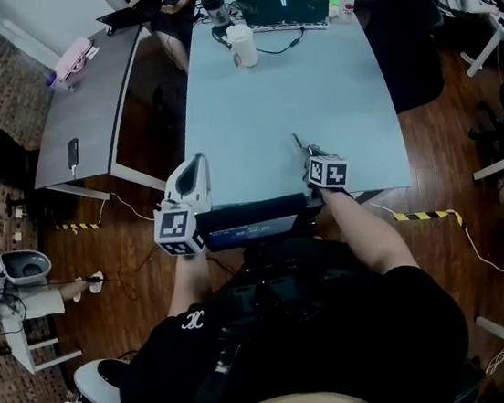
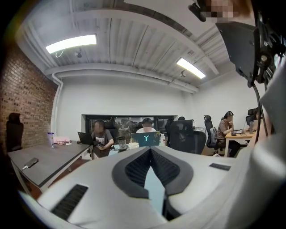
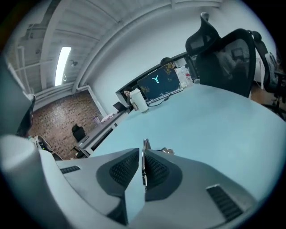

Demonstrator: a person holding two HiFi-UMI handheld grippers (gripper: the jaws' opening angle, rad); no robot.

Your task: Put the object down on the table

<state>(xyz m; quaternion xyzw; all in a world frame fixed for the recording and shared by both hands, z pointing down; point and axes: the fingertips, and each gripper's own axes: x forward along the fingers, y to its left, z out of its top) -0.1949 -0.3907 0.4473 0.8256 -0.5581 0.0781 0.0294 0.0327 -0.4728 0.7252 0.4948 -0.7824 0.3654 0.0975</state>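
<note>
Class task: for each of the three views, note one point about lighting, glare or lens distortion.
Head view: dim overall, straight edges bowed, the pale blue table the brightest surface. Left gripper view: strong fisheye curve with black corners; the ceiling light strips blow out to white. Right gripper view: scene tilted and curved, black corners, and the laptop screen glows.

The surface (image 1: pixel 312 96) is pale blue and the desk (image 1: pixel 83 108) beside it grey. The floor (image 1: pixel 446 133) is dark brown wood, crossed by yellow-and-black striped tape (image 1: pixel 427 214). The left gripper (image 2: pixel 150 150) and right gripper (image 3: pixel 143 150) are pale grey, their fingers (image 3: pixel 124 167) faced in dark grey ribbing. The cube (image 1: pixel 177 231) carries black-and-white squares. The thin object (image 3: pixel 143 167) is silvery, the mug (image 1: pixel 242 45) white.
</note>
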